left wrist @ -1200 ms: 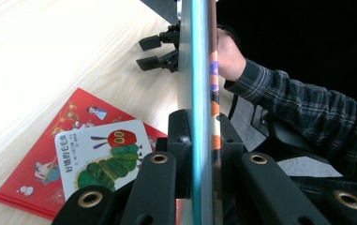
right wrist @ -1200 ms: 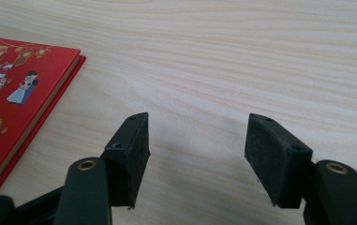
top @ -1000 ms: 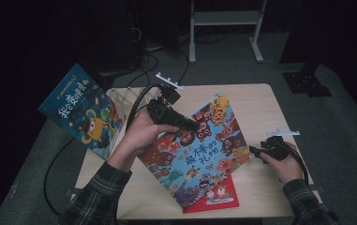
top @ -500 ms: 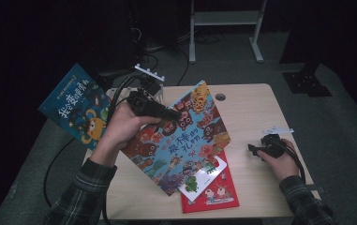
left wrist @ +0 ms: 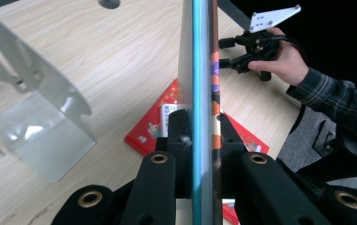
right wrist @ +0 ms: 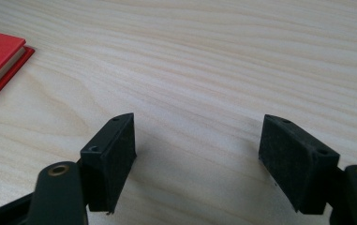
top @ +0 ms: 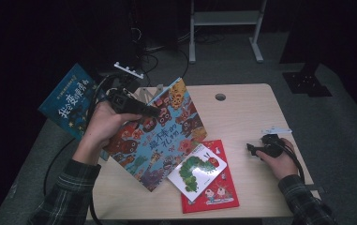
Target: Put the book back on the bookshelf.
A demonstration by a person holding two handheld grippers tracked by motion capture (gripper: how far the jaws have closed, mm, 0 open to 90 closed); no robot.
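My left gripper (top: pixel 149 112) is shut on the top edge of a large colourful picture book (top: pixel 159 140) and holds it tilted above the table's left half. In the left gripper view both black jaws clamp the book's edge (left wrist: pixel 202 70). On the table lie a red book (top: pixel 213 190) and, on top of it, a small white caterpillar book (top: pixel 196 168). My right gripper (top: pixel 255 150) rests on the table at the right. Its jaws have just been opening, and in the right gripper view its fingertips (right wrist: pixel 197 140) stand wide apart over bare wood with nothing between them.
A blue book (top: pixel 68 101) stands tilted at the table's left edge. A clear and metal bookend (left wrist: pixel 35 122) sits on the wooden table (top: pixel 246 117) near my left gripper. A cable hole (top: pixel 220 97) is at the back. Cables trail off the left.
My left gripper has carried the large book to the left and up, uncovering the caterpillar book and more of the red book. The right hand has stayed near the table's right edge.
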